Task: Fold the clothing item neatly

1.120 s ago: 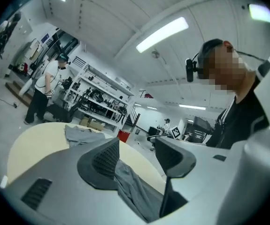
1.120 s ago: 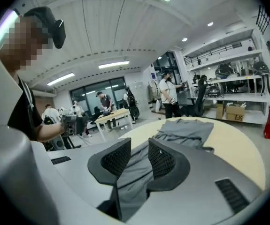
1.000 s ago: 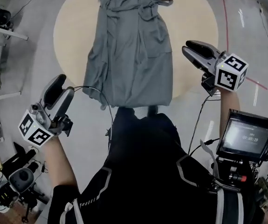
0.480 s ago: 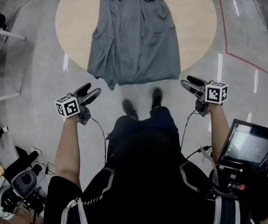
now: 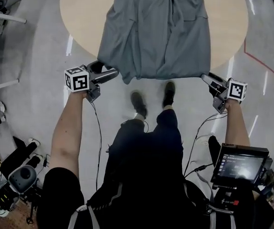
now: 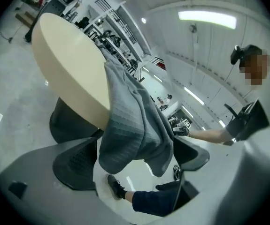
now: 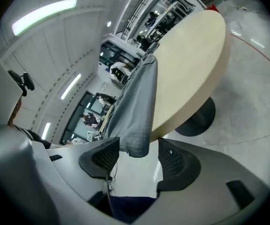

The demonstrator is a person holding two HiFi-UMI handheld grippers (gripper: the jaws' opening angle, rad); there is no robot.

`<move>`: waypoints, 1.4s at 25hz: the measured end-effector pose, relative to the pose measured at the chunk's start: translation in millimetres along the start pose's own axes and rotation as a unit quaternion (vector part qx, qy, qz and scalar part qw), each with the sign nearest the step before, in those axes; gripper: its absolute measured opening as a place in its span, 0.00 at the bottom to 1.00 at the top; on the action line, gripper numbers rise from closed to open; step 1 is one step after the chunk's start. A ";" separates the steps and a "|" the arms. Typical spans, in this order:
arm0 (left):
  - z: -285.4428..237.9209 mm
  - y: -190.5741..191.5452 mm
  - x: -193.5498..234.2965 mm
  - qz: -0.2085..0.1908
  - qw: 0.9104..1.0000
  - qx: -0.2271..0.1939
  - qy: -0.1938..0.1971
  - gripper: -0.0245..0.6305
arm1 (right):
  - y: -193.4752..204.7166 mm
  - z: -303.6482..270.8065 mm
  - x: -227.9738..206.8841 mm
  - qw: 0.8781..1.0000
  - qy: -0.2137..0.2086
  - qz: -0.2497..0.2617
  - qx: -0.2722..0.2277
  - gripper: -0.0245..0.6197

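Note:
A grey robe-like garment (image 5: 158, 30) lies spread on the round beige table (image 5: 82, 13), and its hem hangs over the near edge. My left gripper (image 5: 109, 73) sits at the hem's left corner. Its jaws have just been opening and stand wide, with the hanging corner (image 6: 127, 135) between them, untouched by the pads. My right gripper (image 5: 208, 78) is at the hem's right corner. Its jaws have also just been opening, and the cloth corner (image 7: 135, 132) hangs in the gap without being pinched. In the gripper views, the left gripper (image 6: 135, 162) and right gripper (image 7: 137, 162) both show clear gaps.
The person's shoes (image 5: 139, 104) stand on the grey floor just under the hem. The table's dark pedestal (image 7: 198, 118) is below the top. A monitor (image 5: 239, 165) hangs at the lower right, camera gear (image 5: 17, 182) lies lower left, and red floor tape (image 5: 263, 63) runs at the right.
Both grippers dropped from beside the body and moved forward to the hem's two corners. Their jaws widened. The table edge now lies closer in the head view.

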State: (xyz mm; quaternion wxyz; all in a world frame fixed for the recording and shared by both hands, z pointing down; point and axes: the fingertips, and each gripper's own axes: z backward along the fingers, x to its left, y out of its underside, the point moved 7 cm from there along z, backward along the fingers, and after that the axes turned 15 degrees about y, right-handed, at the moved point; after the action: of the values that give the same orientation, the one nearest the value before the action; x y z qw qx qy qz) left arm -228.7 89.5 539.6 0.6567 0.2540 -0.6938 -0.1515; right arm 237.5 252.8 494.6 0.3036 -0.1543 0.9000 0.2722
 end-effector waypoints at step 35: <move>-7.2 5.1 -60.8 -0.014 0.999 -0.035 -0.022 0.07 | -12.3 14.4 19.1 1.000 -0.009 -0.023 0.011 0.08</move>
State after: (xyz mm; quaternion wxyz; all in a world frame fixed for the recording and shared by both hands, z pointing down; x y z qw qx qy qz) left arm -221.8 128.2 492.4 0.6477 0.2371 -0.6987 -0.1899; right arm 235.0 249.1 468.1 0.3196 -0.1689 0.8965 0.2562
